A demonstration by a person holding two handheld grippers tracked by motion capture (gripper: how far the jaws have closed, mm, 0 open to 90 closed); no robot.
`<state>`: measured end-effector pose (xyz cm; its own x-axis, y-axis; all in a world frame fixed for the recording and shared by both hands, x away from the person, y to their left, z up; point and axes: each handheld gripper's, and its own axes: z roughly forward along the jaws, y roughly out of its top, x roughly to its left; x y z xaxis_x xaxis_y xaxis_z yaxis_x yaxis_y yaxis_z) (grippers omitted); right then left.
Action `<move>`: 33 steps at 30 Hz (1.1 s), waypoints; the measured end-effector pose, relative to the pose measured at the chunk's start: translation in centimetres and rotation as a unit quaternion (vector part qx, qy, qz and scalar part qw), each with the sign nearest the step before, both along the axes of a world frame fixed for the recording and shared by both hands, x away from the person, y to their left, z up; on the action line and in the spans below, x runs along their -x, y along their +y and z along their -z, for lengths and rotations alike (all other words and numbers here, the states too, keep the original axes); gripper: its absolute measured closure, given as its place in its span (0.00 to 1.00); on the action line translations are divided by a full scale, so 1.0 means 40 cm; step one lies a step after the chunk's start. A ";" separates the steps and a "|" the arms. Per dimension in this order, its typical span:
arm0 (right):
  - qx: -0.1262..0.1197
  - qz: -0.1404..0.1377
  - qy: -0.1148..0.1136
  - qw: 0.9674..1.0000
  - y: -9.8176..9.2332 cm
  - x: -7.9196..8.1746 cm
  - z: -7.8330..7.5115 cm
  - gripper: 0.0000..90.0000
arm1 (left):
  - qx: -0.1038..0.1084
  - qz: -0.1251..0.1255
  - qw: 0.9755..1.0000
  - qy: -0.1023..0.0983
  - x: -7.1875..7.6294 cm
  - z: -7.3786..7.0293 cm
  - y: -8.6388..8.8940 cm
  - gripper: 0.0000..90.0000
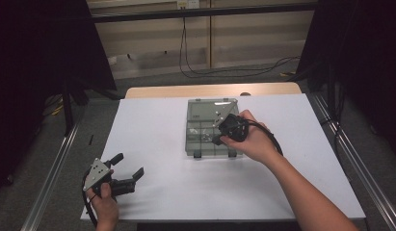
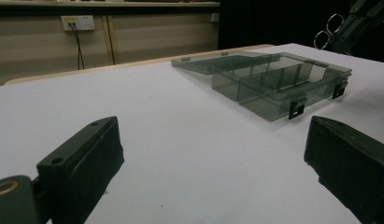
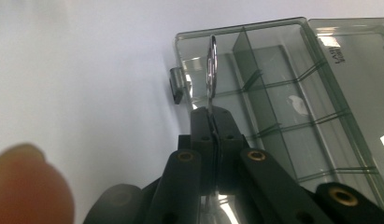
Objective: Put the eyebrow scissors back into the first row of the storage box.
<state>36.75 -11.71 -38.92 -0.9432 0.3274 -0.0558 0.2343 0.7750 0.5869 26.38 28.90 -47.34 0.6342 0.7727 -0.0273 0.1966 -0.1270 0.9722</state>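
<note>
A smoky clear compartment box [image 1: 191, 144] lies open on the white table, its lid [image 1: 205, 107] folded flat behind it. My right gripper [image 1: 216, 137] hovers over the box, shut on a thin metal ring [image 3: 211, 65] that stands edge-on above the box's near corner [image 3: 236, 28]. From the left gripper view the ring [image 2: 326, 30] dangles from the right gripper [image 2: 362, 14] above the box [image 2: 273, 100]. My left gripper [image 1: 129, 164] rests low at the table's front left, open [image 2: 213, 154], with nothing between its jaws and well apart from the box.
White sheet [image 1: 157, 130] covers the table, with a strip of wood [image 1: 186, 90] at the far edge. Two black latches [image 1: 197, 155] stick out of the box's front. Metal rails [image 1: 56, 163] run along both sides. A wall socket with cables [image 2: 77, 22] is behind.
</note>
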 end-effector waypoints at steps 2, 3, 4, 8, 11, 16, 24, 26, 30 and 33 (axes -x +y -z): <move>0.002 0.002 0.000 1.000 0.000 -0.007 -0.001 0.99 | 0.002 0.001 1.000 0.000 0.001 0.000 0.000 0.04; 0.000 0.003 0.001 1.000 0.001 -0.011 0.000 0.99 | 0.005 0.005 1.000 -0.001 0.001 0.000 0.000 0.04; 0.003 0.004 0.001 1.000 0.001 -0.015 -0.001 0.99 | 0.005 0.005 1.000 -0.002 0.001 0.000 0.000 0.04; 0.002 0.008 0.000 1.000 0.001 -0.030 -0.003 0.99 | 0.004 -0.003 1.000 0.001 0.001 0.000 0.000 0.04; 0.005 0.013 -0.003 1.000 -0.001 -0.039 -0.004 0.99 | 0.005 -0.012 1.000 0.007 -0.002 0.002 0.003 0.03; 0.005 0.024 -0.010 1.000 -0.007 -0.060 -0.003 0.99 | 0.008 -0.011 1.000 0.005 -0.002 0.002 0.008 0.03; 0.008 0.040 -0.021 0.999 -0.003 -0.096 0.012 0.99 | 0.007 -0.005 1.000 0.004 0.001 0.002 0.004 0.03; 0.012 0.044 -0.026 0.999 -0.001 -0.105 0.018 0.99 | 0.012 -0.006 1.000 0.004 0.001 0.002 0.001 0.03; 0.021 0.049 -0.031 0.998 0.005 -0.123 0.035 0.99 | 0.006 -0.006 1.000 0.001 0.000 0.002 0.002 0.03; 0.028 0.057 -0.037 0.997 0.007 -0.134 0.049 0.99 | 0.006 -0.006 1.000 0.001 0.001 0.001 0.001 0.03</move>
<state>42.13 -11.43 -40.87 -0.8924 0.4274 -0.1446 0.2813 0.7776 0.5623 26.35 28.94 -47.40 0.6243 0.7802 -0.0383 0.2005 -0.1127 0.9732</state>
